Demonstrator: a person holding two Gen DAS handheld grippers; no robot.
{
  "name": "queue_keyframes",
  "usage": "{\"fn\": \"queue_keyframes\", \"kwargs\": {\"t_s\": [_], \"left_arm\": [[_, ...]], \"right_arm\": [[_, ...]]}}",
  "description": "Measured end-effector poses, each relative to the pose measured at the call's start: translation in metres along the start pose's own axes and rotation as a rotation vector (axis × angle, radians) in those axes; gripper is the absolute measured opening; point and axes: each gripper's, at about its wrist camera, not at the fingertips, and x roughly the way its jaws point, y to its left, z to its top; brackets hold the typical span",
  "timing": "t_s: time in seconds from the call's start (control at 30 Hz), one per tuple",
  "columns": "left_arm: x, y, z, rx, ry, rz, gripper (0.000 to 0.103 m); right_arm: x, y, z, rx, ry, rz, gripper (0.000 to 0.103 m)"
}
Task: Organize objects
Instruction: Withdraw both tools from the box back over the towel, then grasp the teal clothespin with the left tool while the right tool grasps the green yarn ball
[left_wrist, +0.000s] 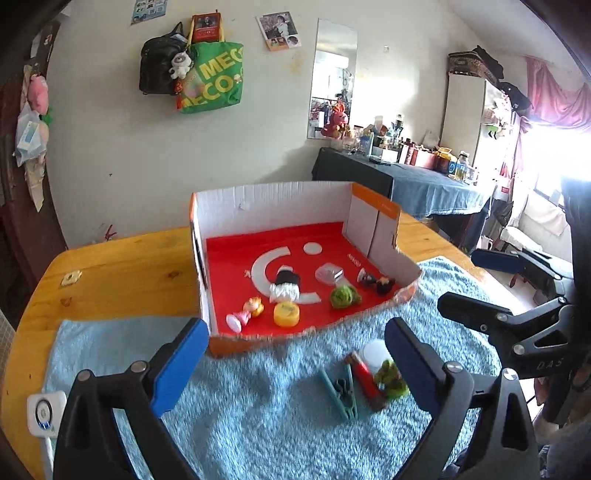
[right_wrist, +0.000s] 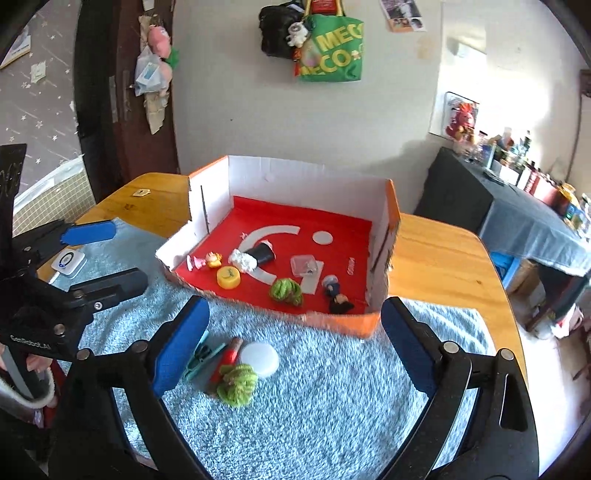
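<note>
A shaggy blue cloth towel (right_wrist: 332, 387) covers the glossy wooden counter (right_wrist: 443, 251); the box (right_wrist: 295, 177) is matt cardboard (red paper floor), and the white lid (right_wrist: 259, 359) looks smooth plastic.

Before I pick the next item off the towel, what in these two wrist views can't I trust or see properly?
- Left wrist view: white lid partly hidden behind the left gripper's right finger.
- Right wrist view: teal clothespin partly covered by the right gripper's left finger.
- Both views: red-capped item blurred; what it is stays unclear.
- Clear packet in the box: contents too small to tell.
</note>
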Motion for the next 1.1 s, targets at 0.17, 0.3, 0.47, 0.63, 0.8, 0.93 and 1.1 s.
{"fn": "queue_keyframes", "kwargs": {"t_s": [0.17, 0.3, 0.47, 0.63, 0.8, 0.93, 1.1], "left_arm": [[0.001, 0.0, -0.025, -0.03, 0.011, 0.031, 0.103], [0.006, 0.0, -0.043, -0.054, 0.02, 0.058, 0.103], [0.019, -0.001, -0.064, -0.078, 0.07, 0.062, 0.103], [0.029, -0.005, -0.075, -0.075, 0.101, 0.074, 0.103], [0.038, -0.01, -0.076, -0.07, 0.128, 0.059, 0.103], [0.046, -0.016, -0.076, -0.05, 0.16, 0.054, 0.103], [0.06, -0.023, -0.076, -0.02, 0.208, 0.059, 0.103]], "right_arm": [[0.002, 0.003, -0.025, 0.041, -0.002, -0.019, 0.096], [0.004, 0.004, -0.048, 0.077, -0.006, -0.035, 0.097], [0.011, 0.003, -0.071, 0.12, 0.008, -0.034, 0.097], [0.021, 0.002, -0.088, 0.139, 0.043, -0.038, 0.097], [0.027, 0.0, -0.091, 0.145, 0.058, -0.027, 0.097], [0.029, -0.004, -0.092, 0.157, 0.059, -0.028, 0.097], [0.031, -0.014, -0.093, 0.183, 0.066, -0.02, 0.097]]}}
